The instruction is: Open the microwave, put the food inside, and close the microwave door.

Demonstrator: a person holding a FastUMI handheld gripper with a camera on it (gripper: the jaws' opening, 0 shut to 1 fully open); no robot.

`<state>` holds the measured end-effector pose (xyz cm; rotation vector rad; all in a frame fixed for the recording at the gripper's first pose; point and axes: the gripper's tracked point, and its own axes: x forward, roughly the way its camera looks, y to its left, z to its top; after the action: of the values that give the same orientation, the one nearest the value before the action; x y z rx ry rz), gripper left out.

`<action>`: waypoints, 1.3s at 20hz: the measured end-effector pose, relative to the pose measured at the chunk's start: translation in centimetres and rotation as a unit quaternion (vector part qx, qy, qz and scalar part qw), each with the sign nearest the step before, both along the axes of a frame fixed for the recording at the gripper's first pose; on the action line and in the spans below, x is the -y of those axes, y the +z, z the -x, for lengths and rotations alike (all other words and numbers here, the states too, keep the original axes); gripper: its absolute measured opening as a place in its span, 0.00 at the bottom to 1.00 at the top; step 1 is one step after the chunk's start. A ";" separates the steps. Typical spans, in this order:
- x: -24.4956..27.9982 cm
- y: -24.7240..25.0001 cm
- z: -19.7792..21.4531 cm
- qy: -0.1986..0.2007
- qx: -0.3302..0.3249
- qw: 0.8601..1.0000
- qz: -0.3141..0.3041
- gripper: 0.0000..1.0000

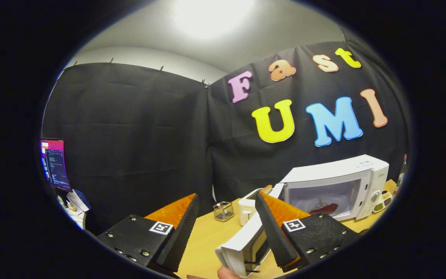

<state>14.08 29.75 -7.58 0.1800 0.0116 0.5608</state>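
The white microwave [335,174] stands on the wooden table [207,236], beyond my right finger. Its door [242,242] is swung wide open toward me. The door's free edge lies low between my fingers, close against the inner side of the right finger [275,228]. I cannot tell if they touch. A dark red piece of food [323,209] rests inside the lit cavity. My gripper [227,195] is open, with nothing pressed between its fingers. A person's fingertip [223,273] shows just under the door's edge.
Left of the microwave stands a white toaster-like appliance [247,211], and beside it a small wire mesh cup [223,211]. A small tray of coloured items [384,201] and a bottle [402,170] sit at the microwave's right. A lit monitor [54,162] stands far left.
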 end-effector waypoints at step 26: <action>-0.3 -14.8 0.4 -0.084 -0.078 0.979 0.166 0.02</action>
<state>13.65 30.01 -22.42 -0.1009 0.2390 0.3680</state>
